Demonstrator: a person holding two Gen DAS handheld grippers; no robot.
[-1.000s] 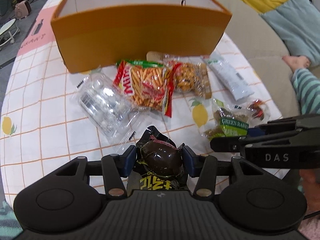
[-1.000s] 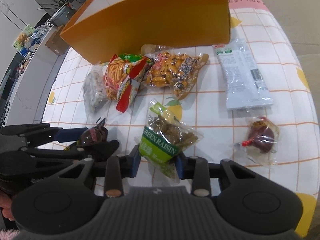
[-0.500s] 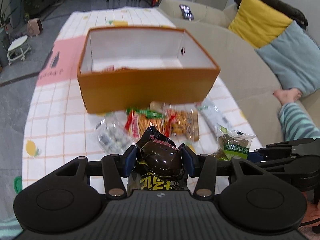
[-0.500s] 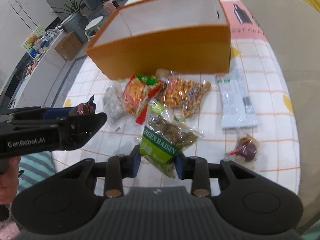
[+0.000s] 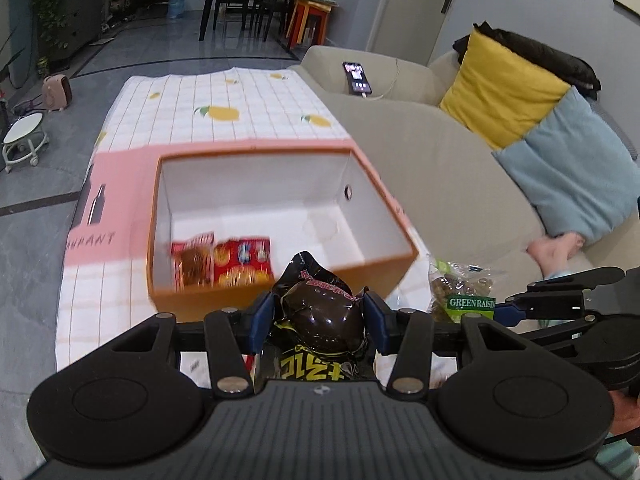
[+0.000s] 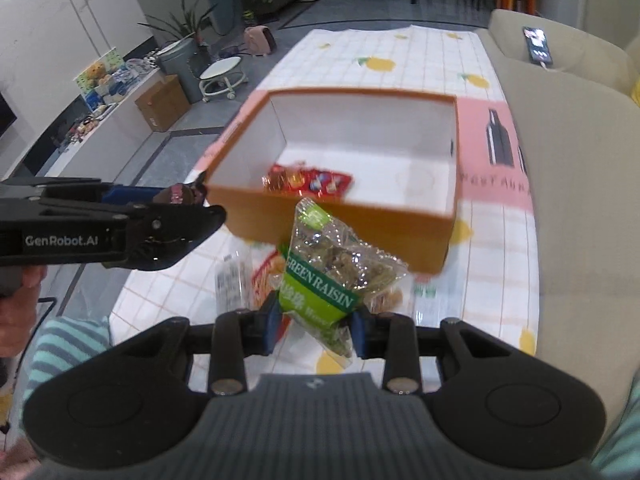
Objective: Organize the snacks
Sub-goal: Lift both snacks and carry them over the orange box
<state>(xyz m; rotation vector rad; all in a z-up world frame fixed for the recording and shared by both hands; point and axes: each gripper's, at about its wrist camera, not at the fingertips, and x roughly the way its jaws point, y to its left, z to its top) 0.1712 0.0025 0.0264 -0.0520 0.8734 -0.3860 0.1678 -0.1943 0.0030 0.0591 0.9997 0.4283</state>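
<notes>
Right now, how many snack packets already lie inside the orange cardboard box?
2: a red packet in the near-left corner of the orange cardboard box, and a red biscuit packet touching its right side. The near wall may hide more.

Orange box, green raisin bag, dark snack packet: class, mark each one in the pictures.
orange box (image 5: 224, 295), left wrist view, near outer wall.
green raisin bag (image 6: 320, 292), right wrist view, green label.
dark snack packet (image 5: 320, 312), left wrist view, glossy bulge between the fingers.
</notes>
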